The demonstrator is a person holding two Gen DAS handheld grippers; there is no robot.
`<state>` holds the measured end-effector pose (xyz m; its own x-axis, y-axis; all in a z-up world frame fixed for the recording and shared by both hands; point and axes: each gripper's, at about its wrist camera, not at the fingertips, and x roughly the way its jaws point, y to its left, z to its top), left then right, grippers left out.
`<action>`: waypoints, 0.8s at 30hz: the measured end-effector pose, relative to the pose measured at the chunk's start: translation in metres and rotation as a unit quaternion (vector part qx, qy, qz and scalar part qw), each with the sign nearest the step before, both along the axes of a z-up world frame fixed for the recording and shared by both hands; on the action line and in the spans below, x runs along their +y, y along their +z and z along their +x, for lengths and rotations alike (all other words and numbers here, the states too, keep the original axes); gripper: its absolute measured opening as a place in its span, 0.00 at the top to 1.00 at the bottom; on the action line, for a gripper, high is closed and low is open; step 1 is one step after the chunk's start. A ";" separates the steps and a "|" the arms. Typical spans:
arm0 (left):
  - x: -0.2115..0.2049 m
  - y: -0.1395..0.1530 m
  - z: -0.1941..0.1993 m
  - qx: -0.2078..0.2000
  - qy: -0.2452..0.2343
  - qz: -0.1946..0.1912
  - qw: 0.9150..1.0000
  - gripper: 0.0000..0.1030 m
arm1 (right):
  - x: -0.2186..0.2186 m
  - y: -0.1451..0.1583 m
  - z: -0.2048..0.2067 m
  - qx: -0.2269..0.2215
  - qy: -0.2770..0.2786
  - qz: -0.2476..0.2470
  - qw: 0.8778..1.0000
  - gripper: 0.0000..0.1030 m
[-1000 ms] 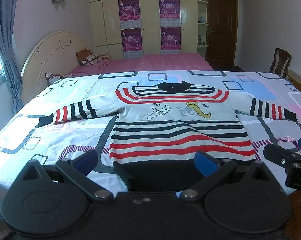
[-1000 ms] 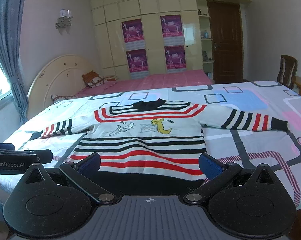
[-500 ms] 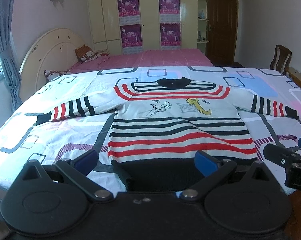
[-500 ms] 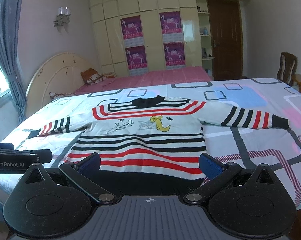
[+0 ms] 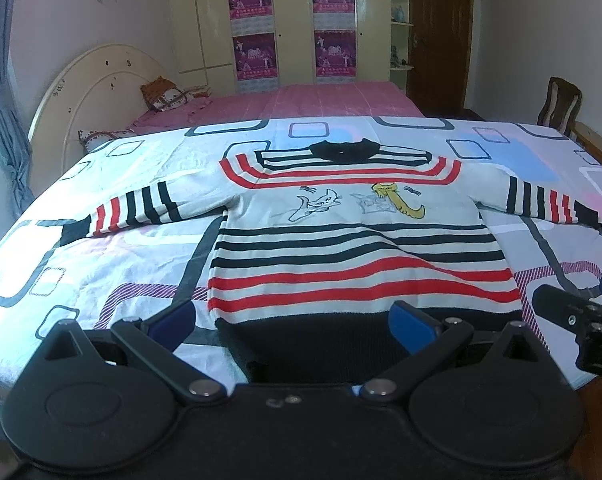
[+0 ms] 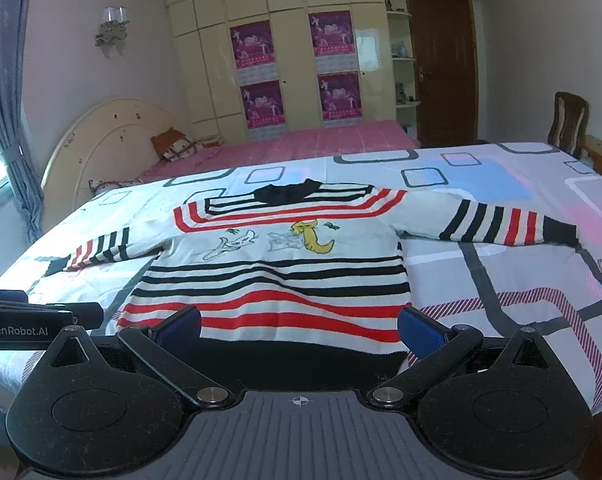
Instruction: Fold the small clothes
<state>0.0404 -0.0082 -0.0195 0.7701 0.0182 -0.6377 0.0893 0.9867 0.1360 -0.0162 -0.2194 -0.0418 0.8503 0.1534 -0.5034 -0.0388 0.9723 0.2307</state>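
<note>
Two grippers, both spread wide and holding nothing.

From my left wrist, the left gripper [image 5: 293, 322] sits low at the near edge of the bed [image 5: 101, 264], and the sweater [image 5: 361, 240] lies flat straight ahead, black hem nearest me, collar toward the far edge. Its sleeves run out sideways, so the long axis crosses my line of reach. The hem fills the gap between my blue pads [image 5: 173, 318]. The right gripper's tip shows at this view's right side, just off the hem's right corner.

From my right wrist, the right gripper [image 6: 301, 328] also faces the hem, with the sweater [image 6: 285, 276] set a little left of centre and the right sleeve [image 6: 501, 222] stretching toward the bed's right edge. I judge each hand is nearest its own hem corner, and each sleeve lies farther out on its own side.
</note>
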 end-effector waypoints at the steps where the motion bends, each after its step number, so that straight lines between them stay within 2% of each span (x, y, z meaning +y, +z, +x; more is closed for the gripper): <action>1: 0.000 -0.001 0.003 0.011 -0.001 0.004 1.000 0.00 | 0.000 -0.001 0.002 0.002 -0.002 0.000 1.000 0.00; 11: 0.001 -0.010 0.038 0.029 -0.012 0.008 0.999 0.00 | -0.002 -0.007 0.029 0.020 -0.023 0.001 1.000 0.00; 24: 0.010 -0.022 0.103 0.057 -0.037 -0.005 0.998 0.00 | 0.005 -0.010 0.080 0.035 -0.058 -0.001 0.998 0.00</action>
<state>0.1429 0.0022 -0.0415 0.6909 -0.0426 -0.7217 0.1754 0.9783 0.1101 0.0642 -0.2142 -0.0522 0.8247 0.0551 -0.5629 0.0905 0.9696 0.2275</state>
